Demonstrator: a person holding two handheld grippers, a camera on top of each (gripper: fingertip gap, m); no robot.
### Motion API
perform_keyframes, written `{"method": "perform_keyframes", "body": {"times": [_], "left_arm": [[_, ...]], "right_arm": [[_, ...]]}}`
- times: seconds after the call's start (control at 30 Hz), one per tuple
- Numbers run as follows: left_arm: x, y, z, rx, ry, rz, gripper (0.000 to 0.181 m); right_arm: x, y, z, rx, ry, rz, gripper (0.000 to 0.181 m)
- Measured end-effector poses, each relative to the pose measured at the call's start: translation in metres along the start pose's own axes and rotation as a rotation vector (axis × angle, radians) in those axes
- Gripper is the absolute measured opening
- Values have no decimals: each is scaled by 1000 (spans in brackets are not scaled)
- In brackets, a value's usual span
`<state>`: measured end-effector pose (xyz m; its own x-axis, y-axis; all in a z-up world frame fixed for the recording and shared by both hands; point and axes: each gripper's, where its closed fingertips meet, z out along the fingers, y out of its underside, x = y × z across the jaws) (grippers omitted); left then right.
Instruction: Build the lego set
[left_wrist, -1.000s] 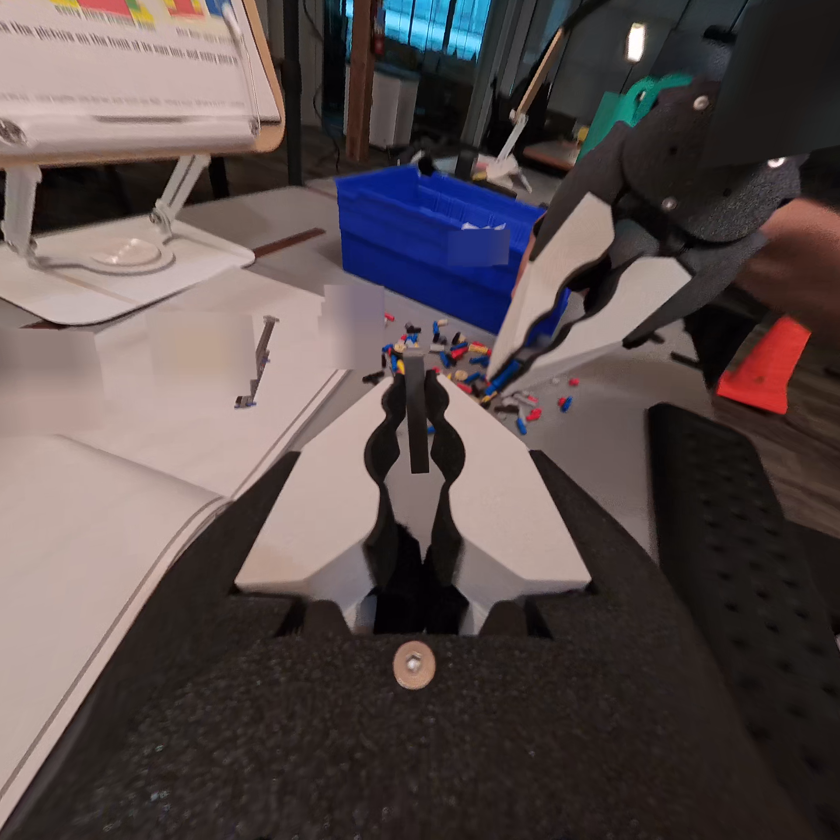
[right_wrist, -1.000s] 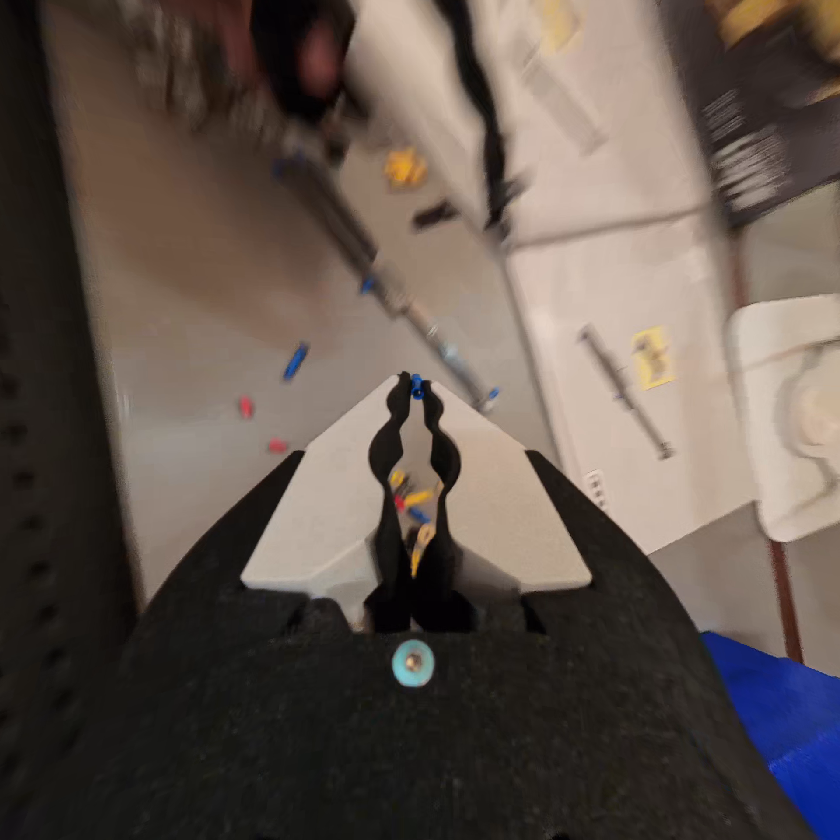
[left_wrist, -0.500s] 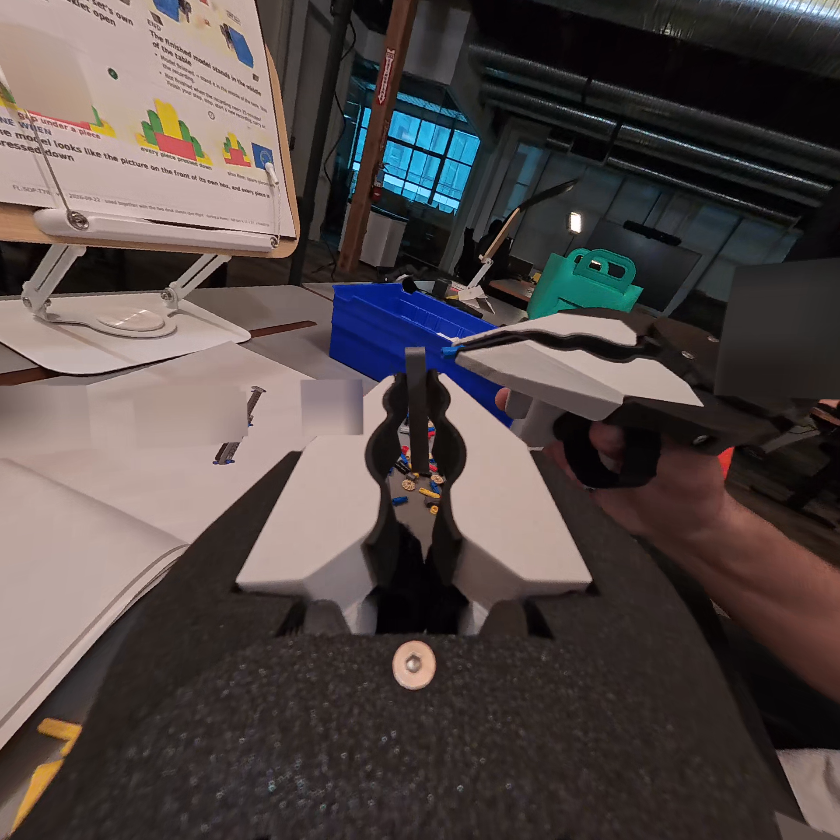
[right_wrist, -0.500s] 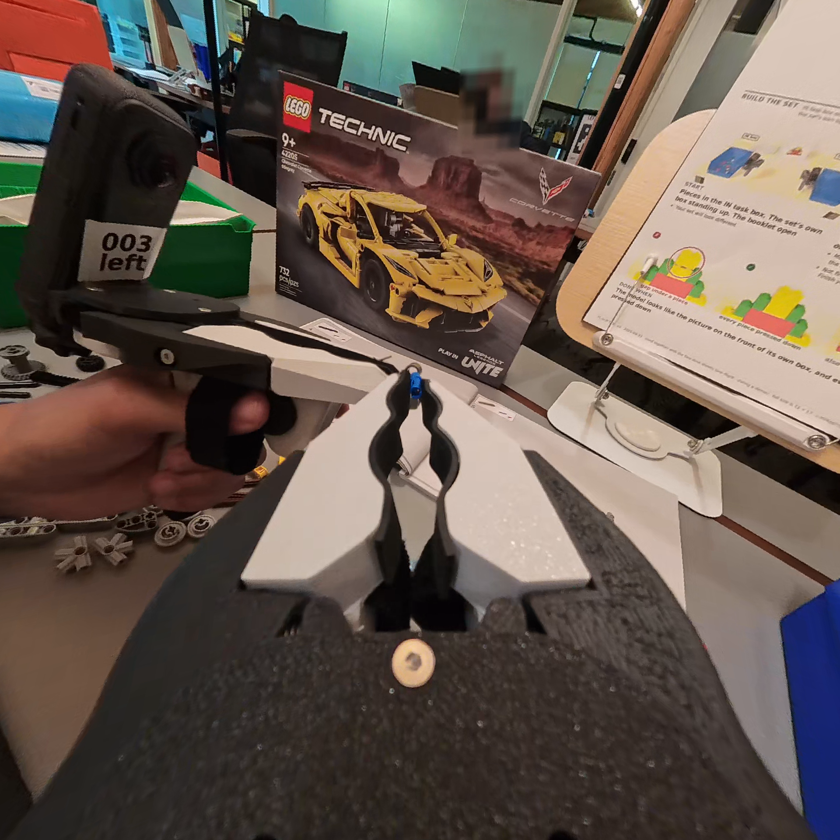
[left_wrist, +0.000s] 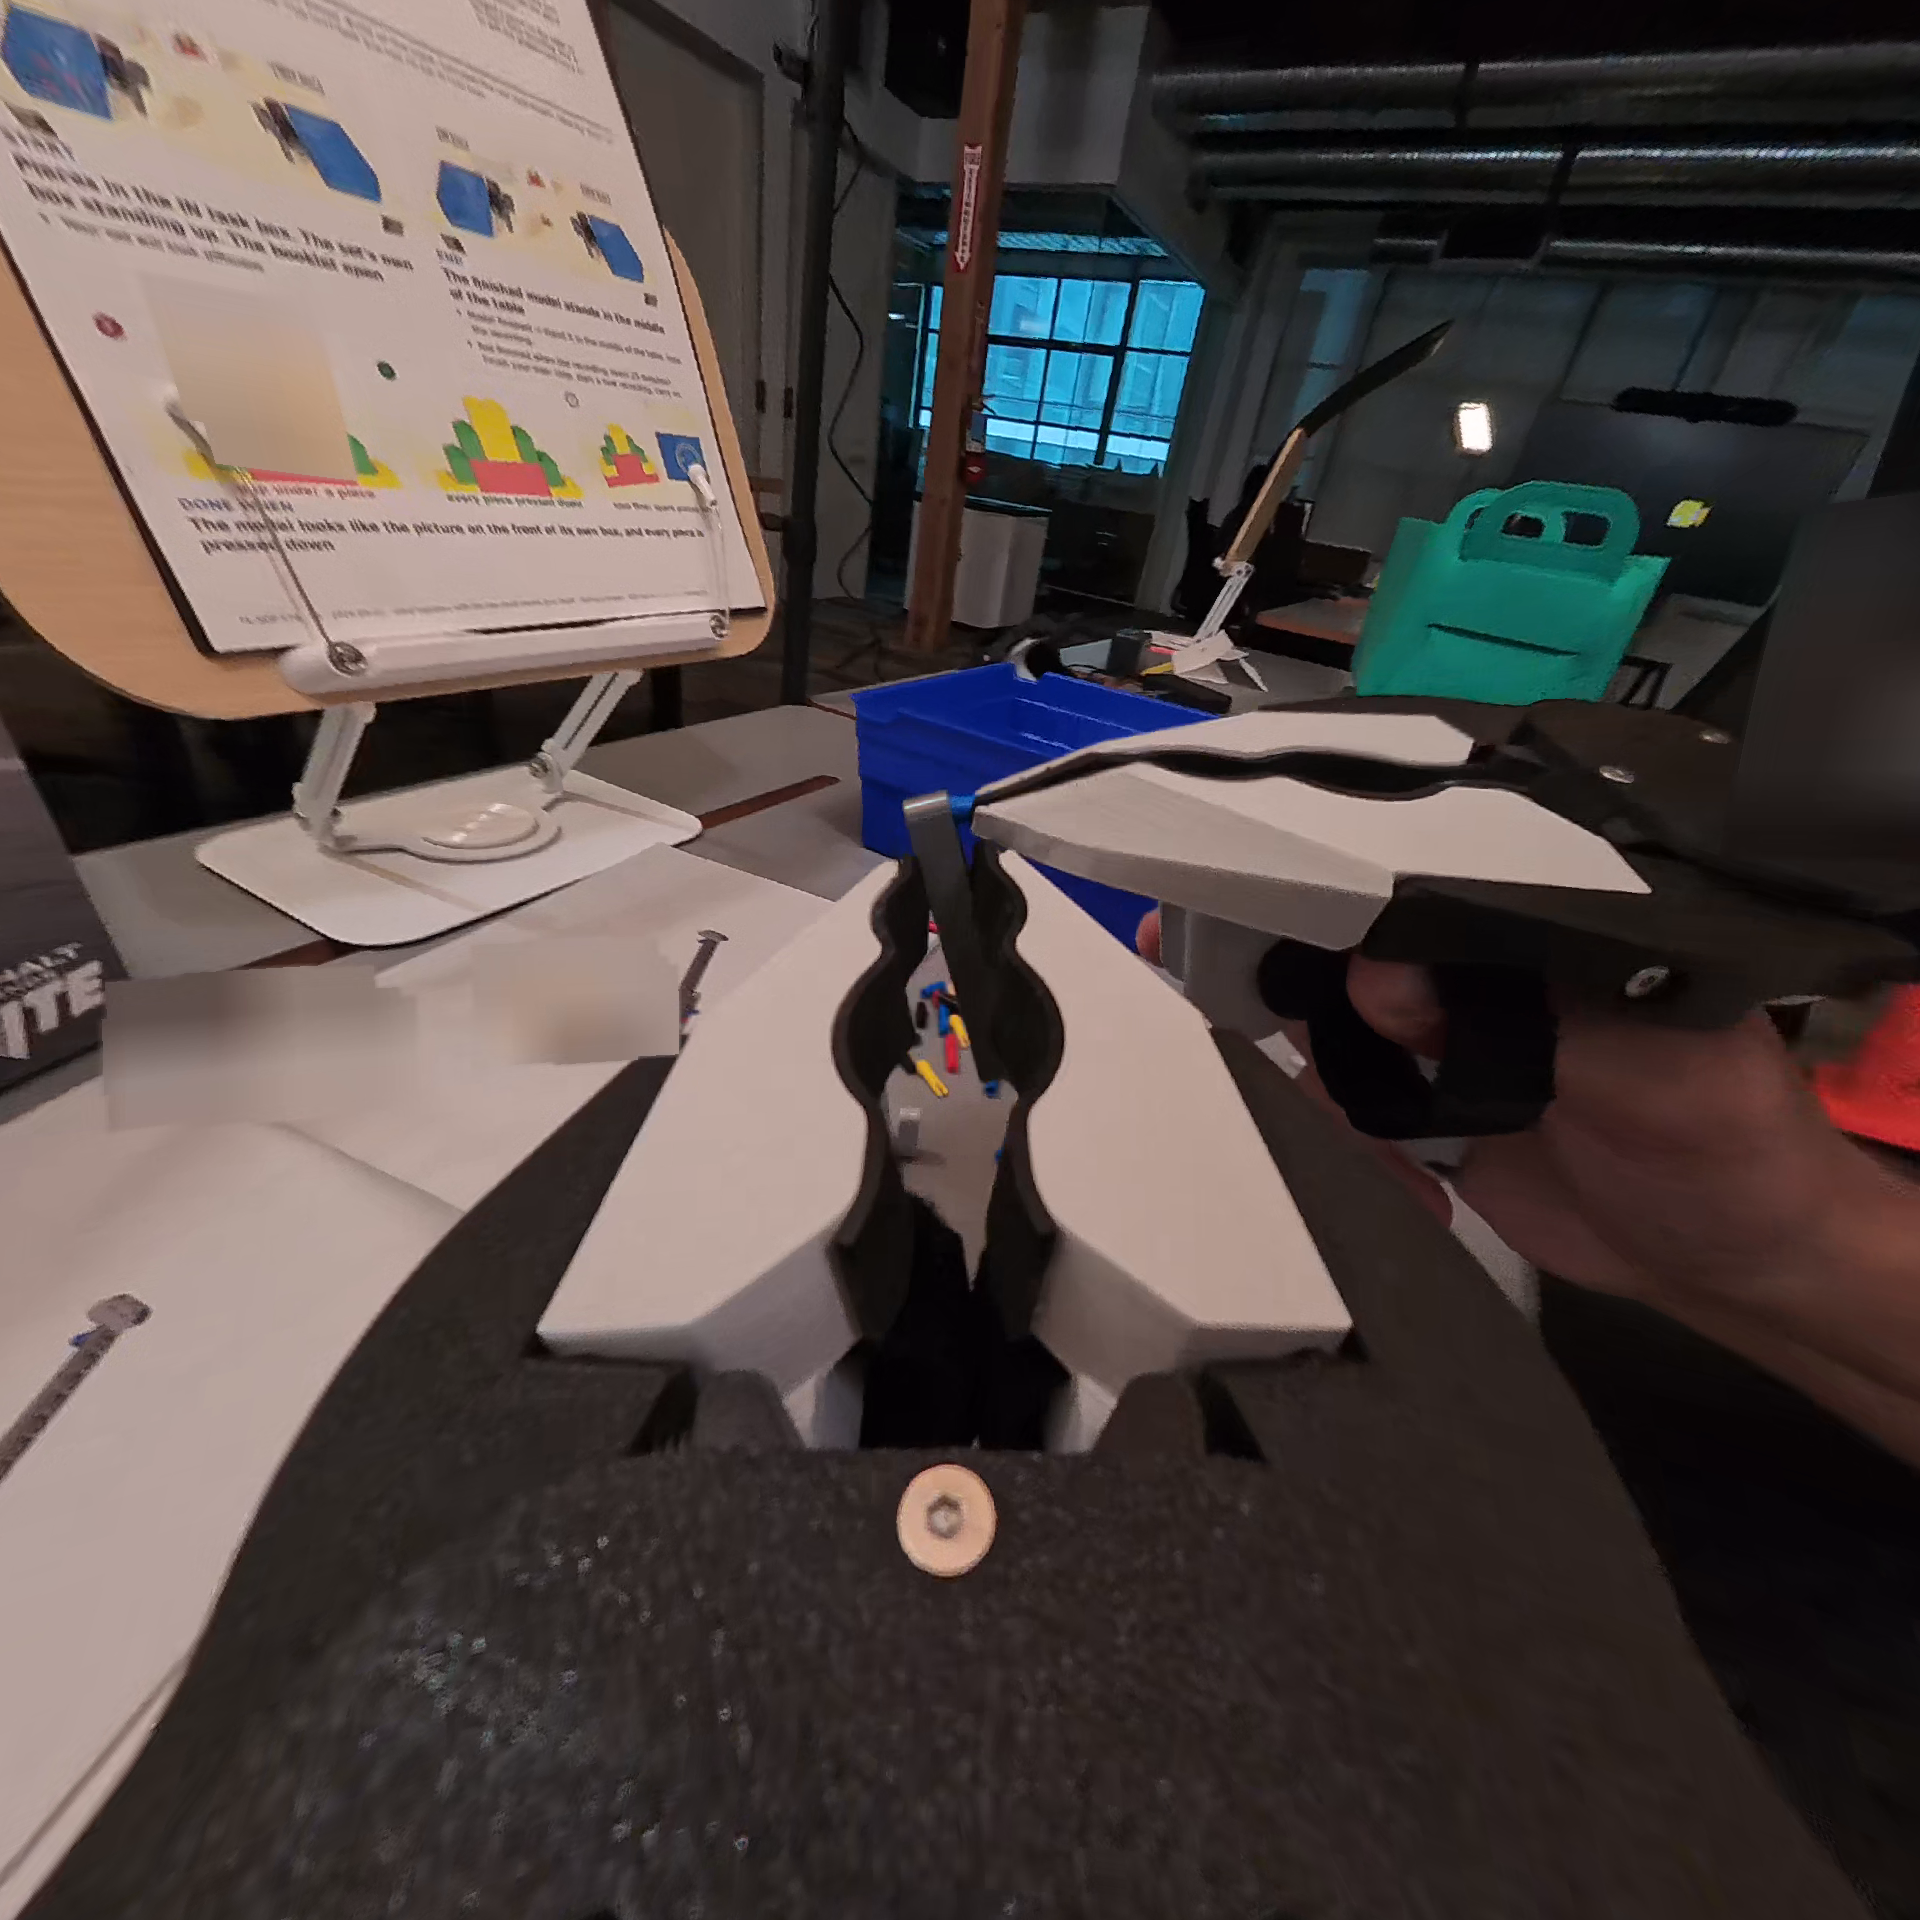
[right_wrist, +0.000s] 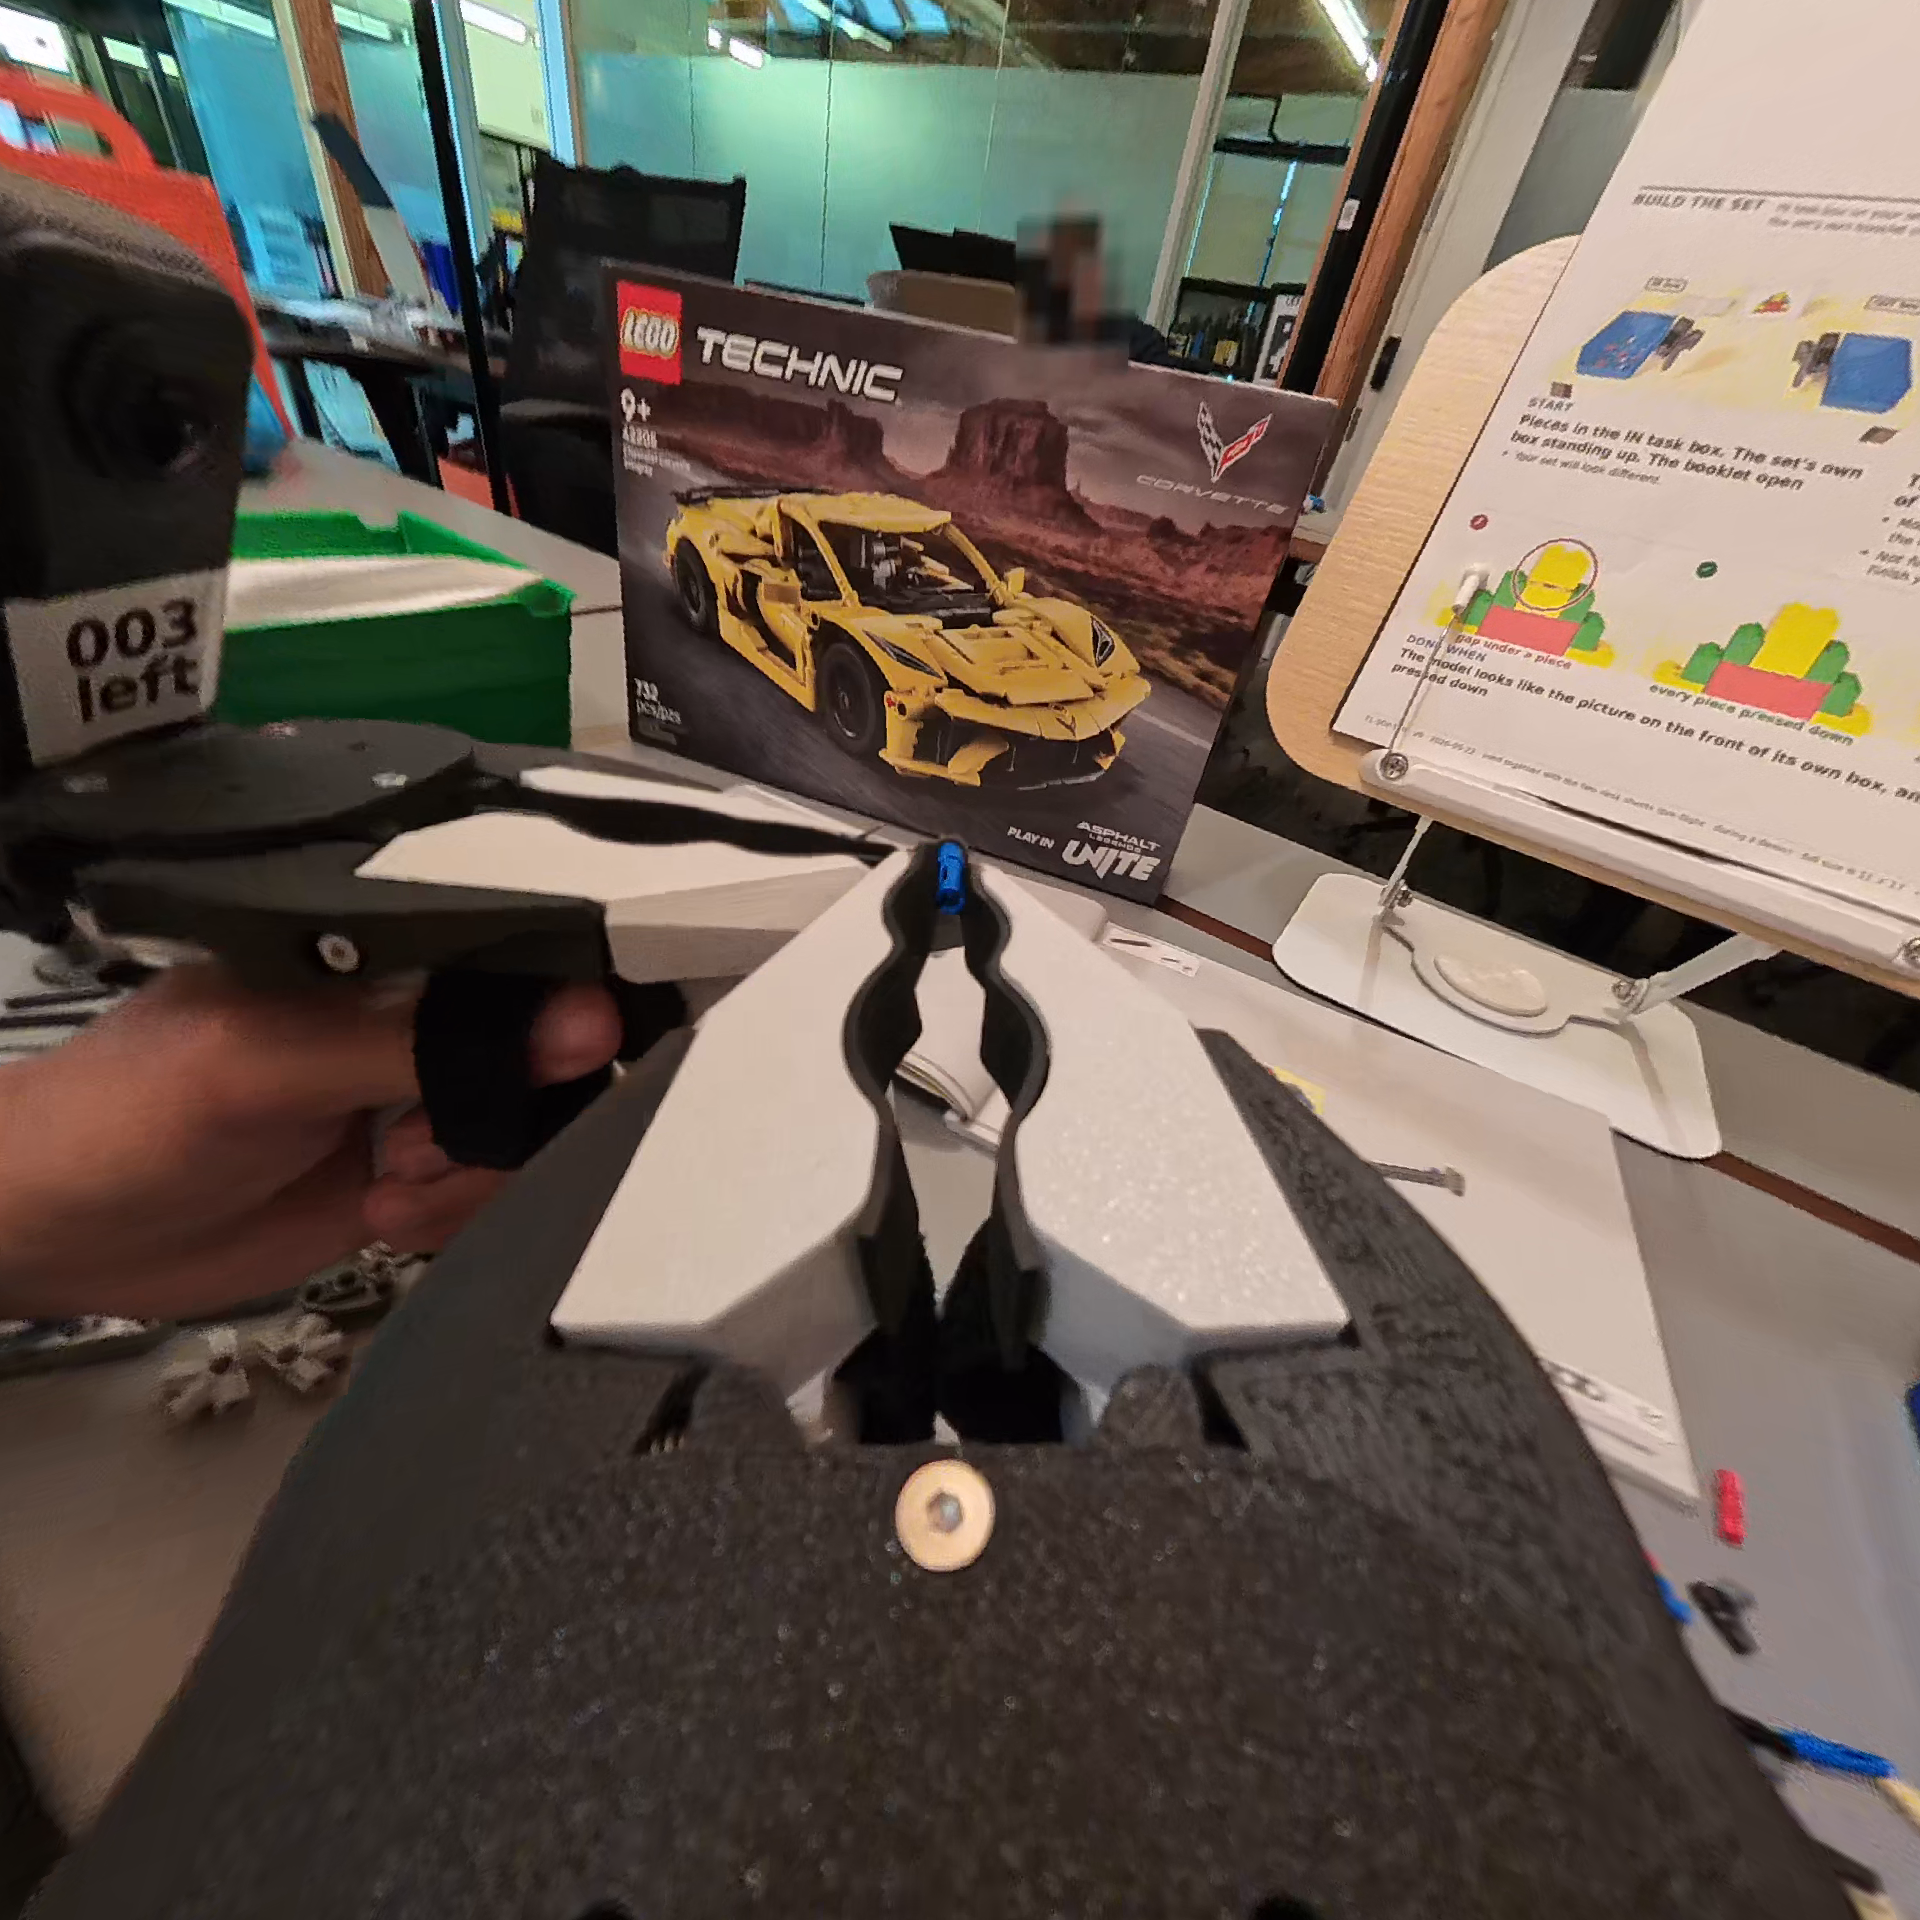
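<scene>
My left gripper (left_wrist: 951, 883) is shut on a dark grey beam (left_wrist: 940, 862) and holds it upright above the table. My right gripper (right_wrist: 948, 868) is shut on a small blue pin (right_wrist: 948, 878) at its fingertips. In the left wrist view the right gripper (left_wrist: 987, 816) reaches in level from the right, and the blue pin (left_wrist: 964, 805) meets the top end of the beam. In the right wrist view the left gripper (right_wrist: 868, 847) comes in from the left, its tip right beside the pin. The beam is hidden there.
A blue bin (left_wrist: 997, 727) stands behind the grippers, with loose small pieces (left_wrist: 940, 1029) on the table below. The set's box (right_wrist: 935, 603), a green bin (right_wrist: 395, 644), an instruction sheet on a stand (left_wrist: 416, 416), an open booklet (left_wrist: 208, 1247) and grey gear pieces (right_wrist: 249, 1371) surround them. Less than 4 cm separates the two grippers' tips.
My right gripper has lifted from the pile of pieces with the blue pin, turned level and come to the beam's top. My left gripper has risen with the beam.
</scene>
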<state>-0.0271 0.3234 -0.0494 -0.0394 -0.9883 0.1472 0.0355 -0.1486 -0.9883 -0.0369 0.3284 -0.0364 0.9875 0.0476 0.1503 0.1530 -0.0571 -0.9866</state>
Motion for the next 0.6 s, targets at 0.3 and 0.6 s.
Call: {"method": "perform_keyframes", "body": {"times": [0.3, 0.6], "left_arm": [[4, -5, -4, 2, -82, 389, 7], [7, -4, -3, 9, 63, 134, 6]], "right_arm": [[-5, -6, -6, 8, -107, 215, 3], [-8, -7, -9, 25, -211, 227, 14]]}}
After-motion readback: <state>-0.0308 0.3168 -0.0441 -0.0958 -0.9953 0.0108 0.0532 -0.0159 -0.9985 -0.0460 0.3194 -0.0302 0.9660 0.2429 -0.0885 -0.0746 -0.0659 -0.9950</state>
